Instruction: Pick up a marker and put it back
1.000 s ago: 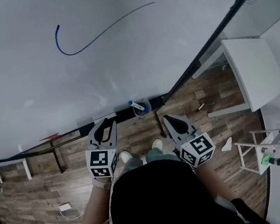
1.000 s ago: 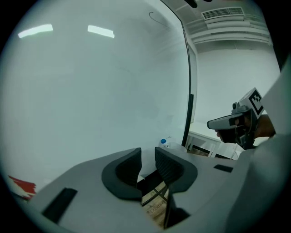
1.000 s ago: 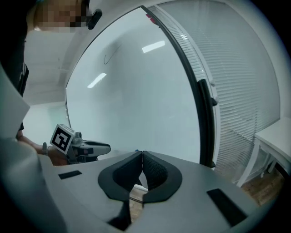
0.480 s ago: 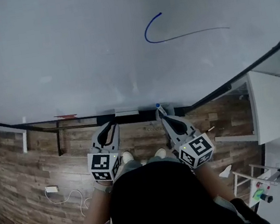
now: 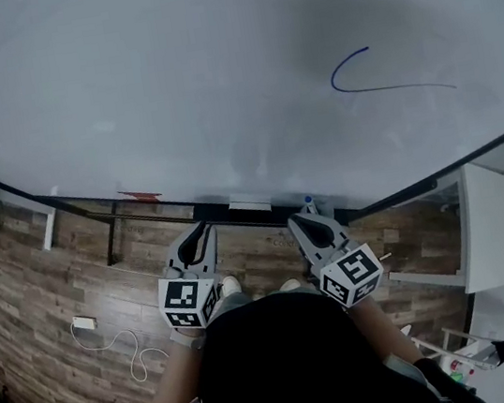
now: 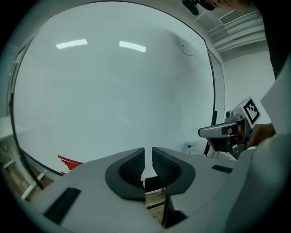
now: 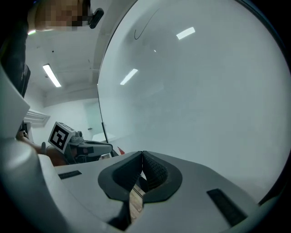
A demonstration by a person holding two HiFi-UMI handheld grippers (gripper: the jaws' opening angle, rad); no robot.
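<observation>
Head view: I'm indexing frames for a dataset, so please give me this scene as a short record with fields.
Whiteboard: fills the upper view, with one curved blue line drawn on it
Marker: blue cap, at the board's lower edge, not held
Left gripper: jaws closing, narrow gap, nothing between them
Right gripper: jaws together, empty
Floor: wood planks

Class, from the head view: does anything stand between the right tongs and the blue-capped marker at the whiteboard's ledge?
Nothing visible does. The blue-capped marker stands just beyond the right tongs, with only open air between them. Those tongs are shut and empty.
</observation>
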